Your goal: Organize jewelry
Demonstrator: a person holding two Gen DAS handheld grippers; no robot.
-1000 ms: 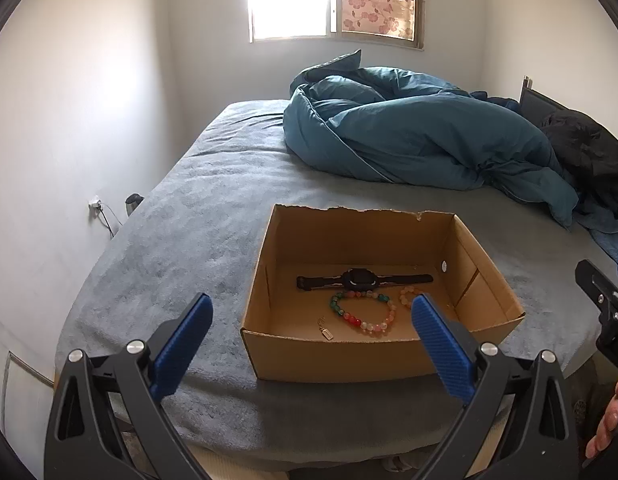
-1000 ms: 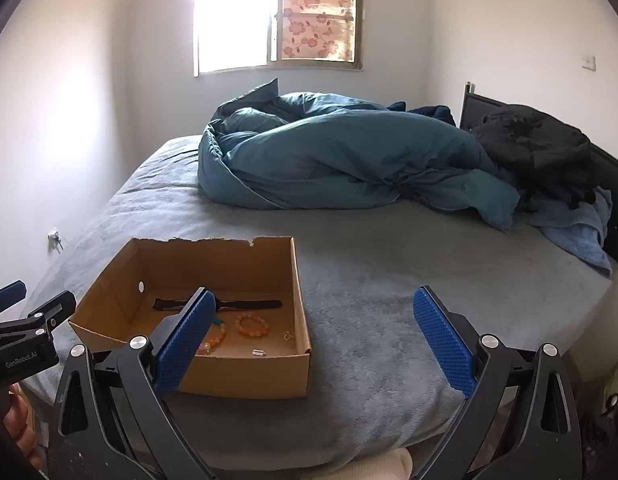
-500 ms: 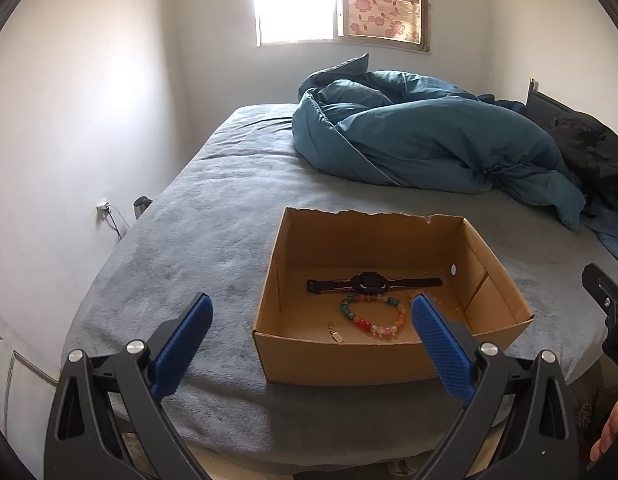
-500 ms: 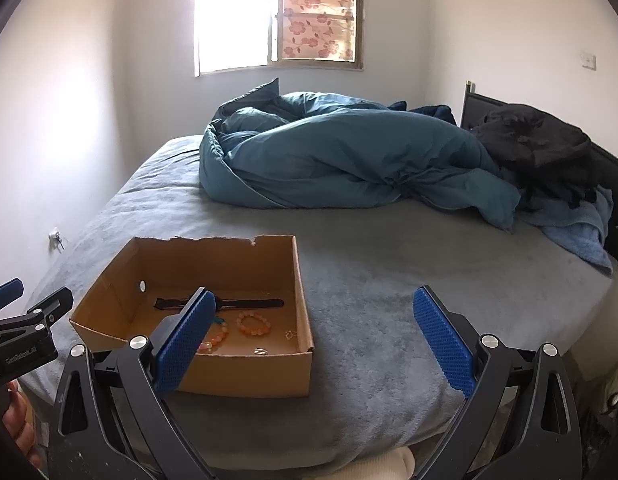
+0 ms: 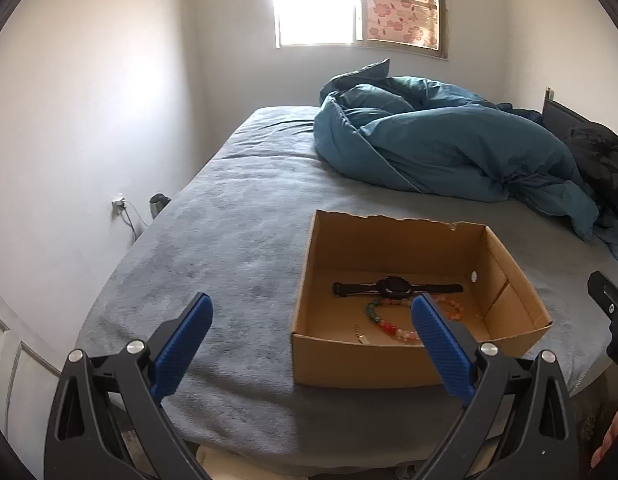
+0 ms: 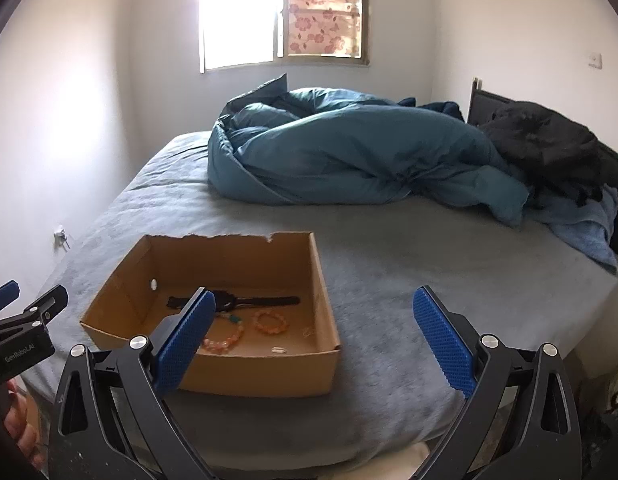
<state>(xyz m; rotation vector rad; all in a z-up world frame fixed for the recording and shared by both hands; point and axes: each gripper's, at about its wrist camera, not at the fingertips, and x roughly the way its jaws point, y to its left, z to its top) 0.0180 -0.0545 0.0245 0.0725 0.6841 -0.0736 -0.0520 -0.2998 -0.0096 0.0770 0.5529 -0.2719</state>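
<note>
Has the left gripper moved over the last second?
Yes. The left gripper has swung leftward: in its own view the cardboard box and window both sit further right in frame, jaws open and empty.

My left gripper (image 5: 311,344) showed a black frame with triangular cutouts, 4 silver screws and 2 blue ribbed pads (image 5: 439,352). My right gripper (image 6: 313,338) looked identical. At the lower left of the right view, a black body carried white "GenRobot.AI" lettering.
</note>
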